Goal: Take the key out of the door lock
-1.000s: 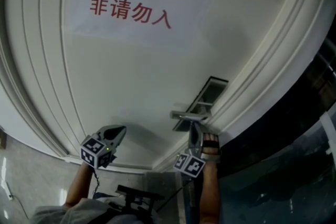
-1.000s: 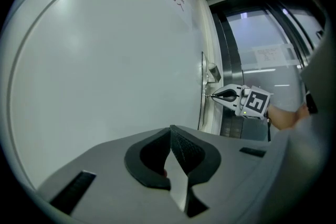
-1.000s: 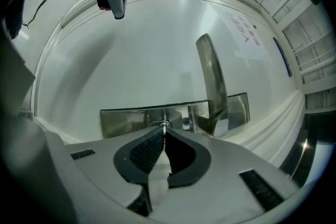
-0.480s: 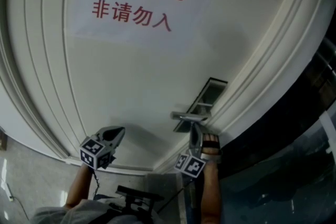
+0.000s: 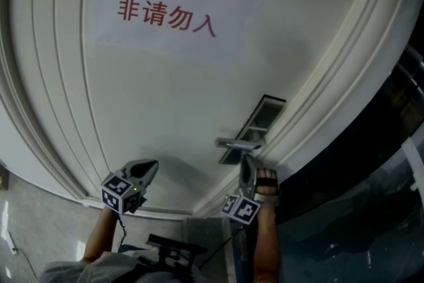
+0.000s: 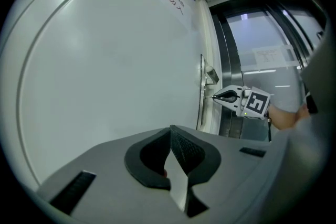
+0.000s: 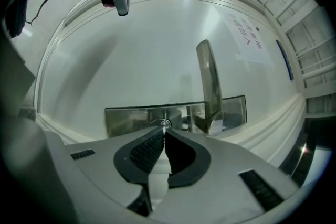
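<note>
My right fingers [image 7: 148, 148] pinch the key [image 7: 164, 126], surely light, stiff and slick, by its flat head at the door lock [image 7: 154, 124]; left fingers [image 6: 187, 150] closed on nothing

Sign check from my end: one legible. White paper [image 5: 175, 0] stuck on door [image 5: 165, 103], red characters, two lines: 库房重地 above 非请勿入. In left gripper view and right gripper view I see same paper at steep slant; red print too skewed to read. Pale sheet [image 6: 269, 56] on glass [image 6: 252, 34] beside door: print too small to read.
</note>
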The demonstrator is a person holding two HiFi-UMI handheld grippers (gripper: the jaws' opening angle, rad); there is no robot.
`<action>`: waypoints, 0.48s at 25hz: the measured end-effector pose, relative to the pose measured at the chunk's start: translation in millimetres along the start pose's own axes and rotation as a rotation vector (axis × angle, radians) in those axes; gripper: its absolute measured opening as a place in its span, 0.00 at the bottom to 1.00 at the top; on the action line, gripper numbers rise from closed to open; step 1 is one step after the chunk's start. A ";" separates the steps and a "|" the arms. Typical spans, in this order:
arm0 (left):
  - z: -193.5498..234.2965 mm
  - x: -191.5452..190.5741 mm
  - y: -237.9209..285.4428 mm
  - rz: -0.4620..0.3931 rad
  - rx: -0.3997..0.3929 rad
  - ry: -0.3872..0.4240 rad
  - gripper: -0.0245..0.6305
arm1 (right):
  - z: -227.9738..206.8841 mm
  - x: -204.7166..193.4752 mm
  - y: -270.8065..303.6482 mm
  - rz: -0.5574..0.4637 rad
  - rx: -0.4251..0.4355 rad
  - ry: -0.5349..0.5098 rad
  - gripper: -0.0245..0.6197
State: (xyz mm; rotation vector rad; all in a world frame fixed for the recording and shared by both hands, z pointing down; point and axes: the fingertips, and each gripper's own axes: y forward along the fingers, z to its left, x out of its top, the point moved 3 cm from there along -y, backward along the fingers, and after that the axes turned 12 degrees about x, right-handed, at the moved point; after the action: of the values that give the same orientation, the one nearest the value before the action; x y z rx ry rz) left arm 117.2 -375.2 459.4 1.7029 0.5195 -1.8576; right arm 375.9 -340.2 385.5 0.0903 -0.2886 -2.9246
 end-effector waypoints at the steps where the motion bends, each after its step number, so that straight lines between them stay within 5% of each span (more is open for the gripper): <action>1: 0.2 -0.6 -1.4 0.002 0.002 0.000 0.04 | -0.5 0.2 -1.7 -0.002 0.000 -0.001 0.07; 12: 0.1 -0.7 -14.1 -0.009 0.013 0.000 0.04 | 0.0 0.9 -4.7 -0.023 0.005 0.069 0.07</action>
State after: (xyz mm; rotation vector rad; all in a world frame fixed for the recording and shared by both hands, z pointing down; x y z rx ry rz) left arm 108.1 -364.3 458.9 1.7116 0.5165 -1.8714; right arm 374.1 -335.8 384.5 0.1958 -0.2863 -2.9366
